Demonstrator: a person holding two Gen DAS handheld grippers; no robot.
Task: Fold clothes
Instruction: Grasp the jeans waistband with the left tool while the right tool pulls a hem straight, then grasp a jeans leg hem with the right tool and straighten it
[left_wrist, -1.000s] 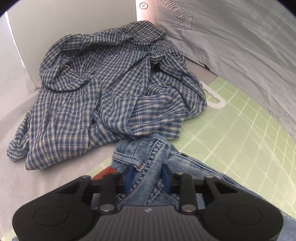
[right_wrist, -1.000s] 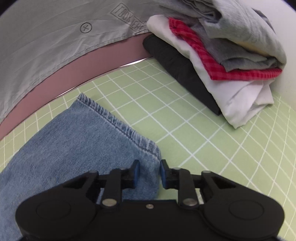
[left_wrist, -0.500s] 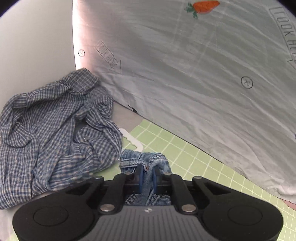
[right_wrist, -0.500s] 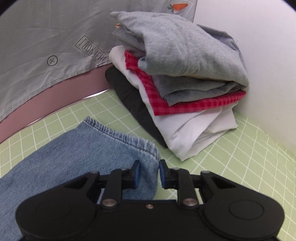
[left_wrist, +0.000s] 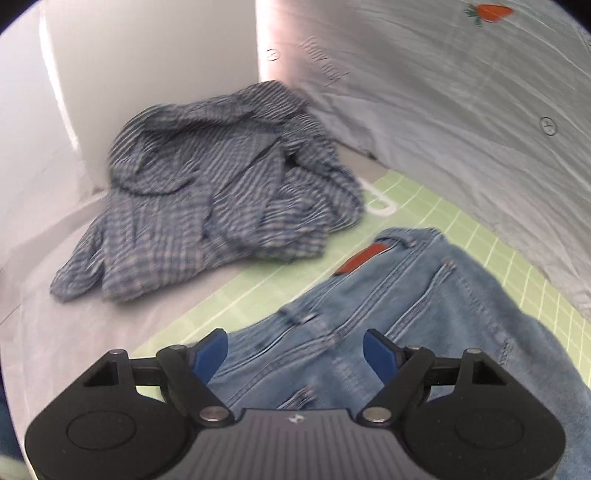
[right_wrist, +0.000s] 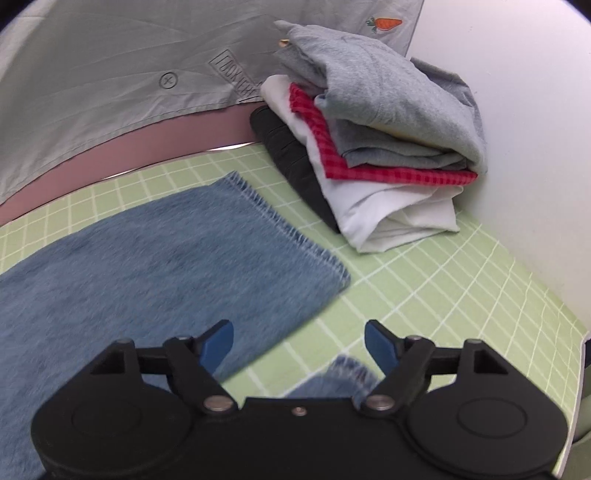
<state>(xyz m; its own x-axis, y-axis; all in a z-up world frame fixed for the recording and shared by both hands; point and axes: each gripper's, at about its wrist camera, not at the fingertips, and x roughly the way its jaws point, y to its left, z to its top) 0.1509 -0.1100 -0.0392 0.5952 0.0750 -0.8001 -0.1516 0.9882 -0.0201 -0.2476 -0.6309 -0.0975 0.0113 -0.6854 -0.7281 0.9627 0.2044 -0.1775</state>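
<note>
Light blue jeans (left_wrist: 424, 295) lie flat on the green grid mat (left_wrist: 480, 236), waistband and red-brown patch toward the far left. My left gripper (left_wrist: 295, 350) is open and empty just above the waist end. In the right wrist view the jeans' leg hem (right_wrist: 291, 232) lies flat on the mat (right_wrist: 443, 295), and a second bit of denim (right_wrist: 340, 376) shows under the gripper. My right gripper (right_wrist: 299, 343) is open and empty above the hem's near corner.
A crumpled blue checked shirt (left_wrist: 214, 195) lies on the grey surface left of the mat. A stack of folded clothes (right_wrist: 376, 147) stands at the far right against the white wall. A grey printed sheet (right_wrist: 129, 74) hangs along the back.
Both grippers have opened and let go of the jeans. The waist end and the leg hem now lie flat on the mat. Both grippers have drawn back a little.
</note>
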